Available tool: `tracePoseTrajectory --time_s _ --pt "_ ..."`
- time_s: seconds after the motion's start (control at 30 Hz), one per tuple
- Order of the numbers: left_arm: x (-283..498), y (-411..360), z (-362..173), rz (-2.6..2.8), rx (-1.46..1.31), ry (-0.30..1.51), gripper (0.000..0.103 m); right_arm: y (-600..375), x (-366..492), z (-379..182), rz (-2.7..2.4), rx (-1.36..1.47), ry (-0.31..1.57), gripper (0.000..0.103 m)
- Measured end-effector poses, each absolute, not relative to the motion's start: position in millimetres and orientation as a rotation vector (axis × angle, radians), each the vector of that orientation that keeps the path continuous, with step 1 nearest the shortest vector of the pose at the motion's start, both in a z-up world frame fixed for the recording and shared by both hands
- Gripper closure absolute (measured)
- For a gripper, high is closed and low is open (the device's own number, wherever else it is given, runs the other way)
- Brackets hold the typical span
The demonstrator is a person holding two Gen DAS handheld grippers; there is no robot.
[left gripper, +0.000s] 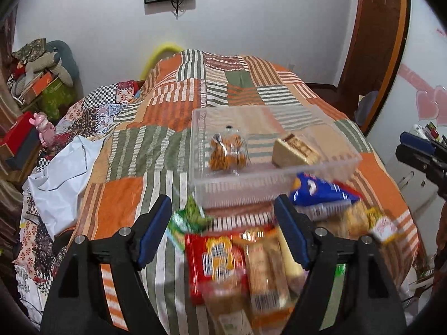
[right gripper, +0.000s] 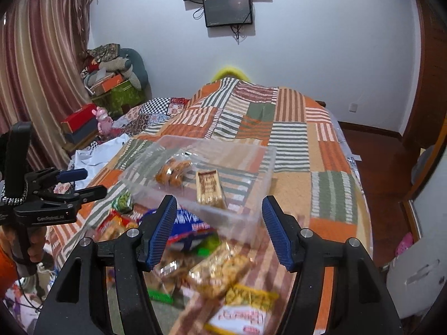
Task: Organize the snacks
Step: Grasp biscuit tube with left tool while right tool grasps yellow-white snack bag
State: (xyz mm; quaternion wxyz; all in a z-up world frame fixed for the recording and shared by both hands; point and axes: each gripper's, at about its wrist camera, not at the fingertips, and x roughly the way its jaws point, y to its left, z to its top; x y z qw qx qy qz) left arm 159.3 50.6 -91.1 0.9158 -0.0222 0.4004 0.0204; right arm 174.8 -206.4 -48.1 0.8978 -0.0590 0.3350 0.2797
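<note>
so both claws, left claw (left gripper: 223,231) and right claw (right gripper: 219,230), gape empty; loose snack pile (left gripper: 237,262) crowds the clear bin (left gripper: 279,187), a hasty grab may snag two packets.

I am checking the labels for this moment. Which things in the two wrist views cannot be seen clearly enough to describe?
- Left wrist view: red packet and the packets beside it are motion-blurred; print unreadable.
- Left wrist view: right gripper is cut off by the frame edge.
- Right wrist view: blue packet is partly hidden behind a fingertip.
- Right wrist view: yellow packet is blurred.
- Both views: the clear box holds two snacks; labels too small.
</note>
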Motion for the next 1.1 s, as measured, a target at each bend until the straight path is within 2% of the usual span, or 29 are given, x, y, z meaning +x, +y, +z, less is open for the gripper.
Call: tracePoseTrajectory --time_s 0.53,1.1 --pt "82.1 44.0 -136.9 0.028 -0.095 0.895 0.027 -248.1 134.0 -100.8 0.485 -0.080 0.777 0.041" --pt "61.2 33.0 -168.8 0.035 -0.089 0.934 0.027 -253.7 140.8 -141.9 0.479 -0.076 0.910 0.041"
